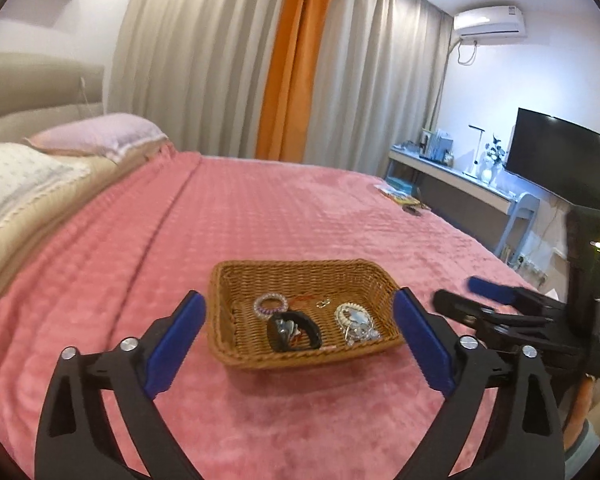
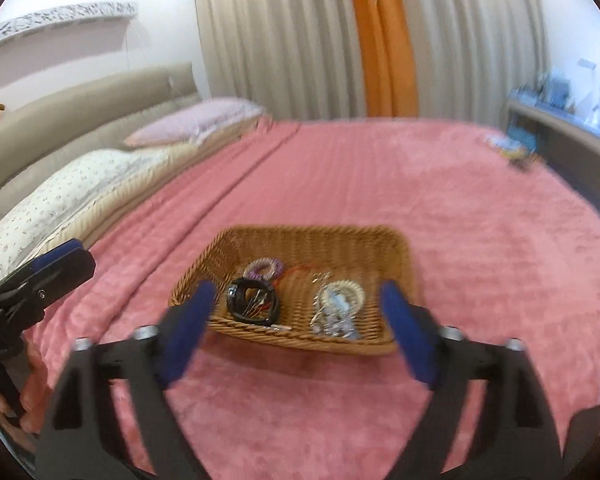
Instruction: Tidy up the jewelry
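Left gripper and right gripper both spread wide, nothing held; wicker basket with jewelry sits on bed.

Two pillows lie at the bed's head; a television stands above the desk beyond its far corner.

right wrist view: smeared by motion blur throughout
silvery tangle of jewellery in the brown woven wicker basket: separate pieces could not be told apart
small flat items on the pink blanket's far corner: too small to identify
black right gripper: body cut off by the left view's edge
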A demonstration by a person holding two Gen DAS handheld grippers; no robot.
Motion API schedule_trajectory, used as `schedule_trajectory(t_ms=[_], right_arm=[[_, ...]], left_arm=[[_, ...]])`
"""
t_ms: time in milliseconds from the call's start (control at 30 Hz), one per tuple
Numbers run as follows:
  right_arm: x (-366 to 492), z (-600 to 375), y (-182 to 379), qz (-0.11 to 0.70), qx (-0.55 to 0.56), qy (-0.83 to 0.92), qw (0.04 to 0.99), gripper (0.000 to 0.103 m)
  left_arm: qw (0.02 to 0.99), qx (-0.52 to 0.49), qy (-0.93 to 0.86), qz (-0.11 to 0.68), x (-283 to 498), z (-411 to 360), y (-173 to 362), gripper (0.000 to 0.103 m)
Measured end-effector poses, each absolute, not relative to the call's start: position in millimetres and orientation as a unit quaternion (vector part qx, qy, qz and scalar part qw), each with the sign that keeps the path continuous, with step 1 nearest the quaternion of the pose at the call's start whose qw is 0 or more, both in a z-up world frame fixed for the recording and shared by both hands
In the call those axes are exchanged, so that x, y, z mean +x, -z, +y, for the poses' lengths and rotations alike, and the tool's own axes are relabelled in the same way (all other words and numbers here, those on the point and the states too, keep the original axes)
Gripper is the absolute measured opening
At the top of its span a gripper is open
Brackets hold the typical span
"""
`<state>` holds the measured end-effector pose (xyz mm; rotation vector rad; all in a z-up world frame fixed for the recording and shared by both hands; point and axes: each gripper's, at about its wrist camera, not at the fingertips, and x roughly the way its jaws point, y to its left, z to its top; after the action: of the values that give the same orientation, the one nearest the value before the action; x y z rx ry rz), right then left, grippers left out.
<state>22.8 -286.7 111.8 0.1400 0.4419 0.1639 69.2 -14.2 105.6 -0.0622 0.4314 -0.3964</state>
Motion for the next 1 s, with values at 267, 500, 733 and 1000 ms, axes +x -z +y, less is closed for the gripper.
schedule_trajectory(t_ms=[267, 500, 733, 1000], right_arm=[[-16, -285, -81, 0.197, 0.055, -0.044, 0.978, 0.095], [-2, -292, -35, 0.194, 0.053, 0.011, 0.979, 0.095], [-3, -290, -23, 0.173, 0.048, 0.01, 0.984, 0.095], [-15, -277, -24, 0.143, 0.018, 0.019, 0.989, 0.095]], left_arm=[[0.977, -0.014, 0.114, 0.179, 27, -10, -70, 0.094], [0.985, 0.014, 0.064, 0.158, 34, -19, -27, 0.094], [0.985, 0.02, 0.073, 0.156, 38, -28, -13, 0.094], [0.989, 0.028, 0.065, 0.131, 28, -31, -7, 0.094]])
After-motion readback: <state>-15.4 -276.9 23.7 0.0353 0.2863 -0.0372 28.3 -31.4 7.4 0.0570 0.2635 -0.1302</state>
